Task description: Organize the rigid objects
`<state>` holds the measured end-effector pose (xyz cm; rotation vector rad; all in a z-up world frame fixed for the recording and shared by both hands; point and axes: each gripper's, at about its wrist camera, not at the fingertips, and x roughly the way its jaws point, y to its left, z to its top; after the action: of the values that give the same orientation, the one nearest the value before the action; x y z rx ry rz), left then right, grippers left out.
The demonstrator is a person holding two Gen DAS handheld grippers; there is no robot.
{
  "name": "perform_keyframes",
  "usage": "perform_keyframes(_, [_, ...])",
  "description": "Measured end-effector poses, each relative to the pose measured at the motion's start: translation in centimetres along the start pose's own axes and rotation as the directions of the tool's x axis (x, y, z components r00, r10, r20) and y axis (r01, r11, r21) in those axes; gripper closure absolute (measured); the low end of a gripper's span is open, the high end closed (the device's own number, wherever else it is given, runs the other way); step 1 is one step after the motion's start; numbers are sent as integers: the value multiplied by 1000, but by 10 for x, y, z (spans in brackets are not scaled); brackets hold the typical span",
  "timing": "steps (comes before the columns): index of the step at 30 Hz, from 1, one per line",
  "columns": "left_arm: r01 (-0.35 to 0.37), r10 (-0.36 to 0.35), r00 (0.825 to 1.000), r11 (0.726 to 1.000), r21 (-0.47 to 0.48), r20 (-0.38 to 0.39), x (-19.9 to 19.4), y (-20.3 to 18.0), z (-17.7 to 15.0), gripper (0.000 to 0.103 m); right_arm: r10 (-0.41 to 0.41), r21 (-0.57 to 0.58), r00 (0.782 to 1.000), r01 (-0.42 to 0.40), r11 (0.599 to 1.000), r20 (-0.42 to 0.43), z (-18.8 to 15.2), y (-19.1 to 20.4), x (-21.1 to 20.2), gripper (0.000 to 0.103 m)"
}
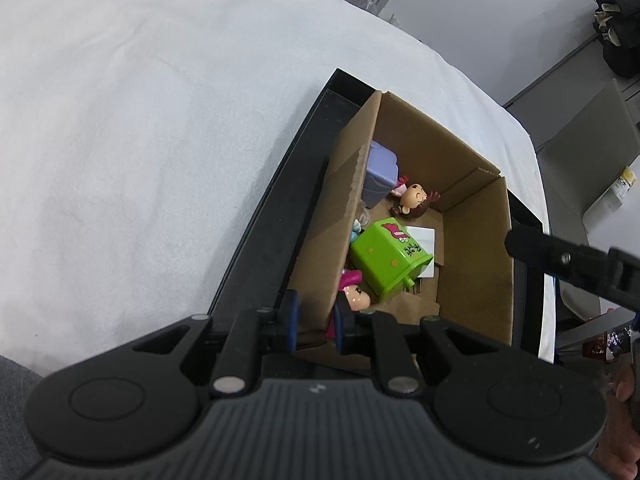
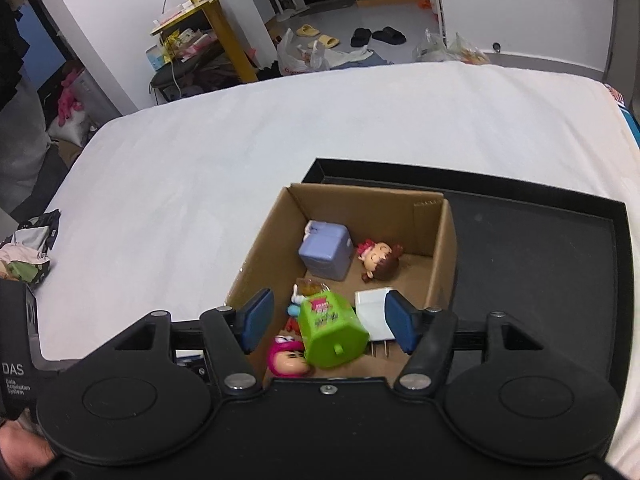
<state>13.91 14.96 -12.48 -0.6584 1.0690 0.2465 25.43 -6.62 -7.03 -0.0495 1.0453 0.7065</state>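
A cardboard box (image 2: 440, 256) stands in a black tray (image 2: 532, 256) on the white cloth. In it lie a green toy bin (image 2: 334, 330), a purple toy box (image 2: 326, 250), a brown-haired doll (image 2: 380, 260), a pink-hatted doll (image 2: 286, 358) and a white charger plug (image 2: 374, 312). My left gripper (image 1: 316, 320) is shut on the box's near left wall (image 1: 340, 216). My right gripper (image 2: 326, 320) is open and empty, just above the green bin. The green bin (image 1: 390, 260) and the dolls also show in the left wrist view.
The white cloth (image 2: 240, 152) covers the table around the tray. Clothes (image 2: 28, 248) lie at its left edge. Beyond the table are a yellow desk (image 2: 216, 20), bags and slippers on the floor.
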Motion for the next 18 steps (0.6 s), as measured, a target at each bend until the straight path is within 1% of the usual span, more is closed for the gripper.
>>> perform_keyframes(9, [-4, 4, 1000, 1000, 10, 7, 0, -1, 1, 87, -21, 5, 999, 22, 1000, -43, -8, -3, -5, 41])
perform_keyframes(18, [0, 0, 1000, 1000, 7, 3, -2, 1, 1, 87, -59, 45, 997, 61, 997, -42, -19, -16, -21, 29])
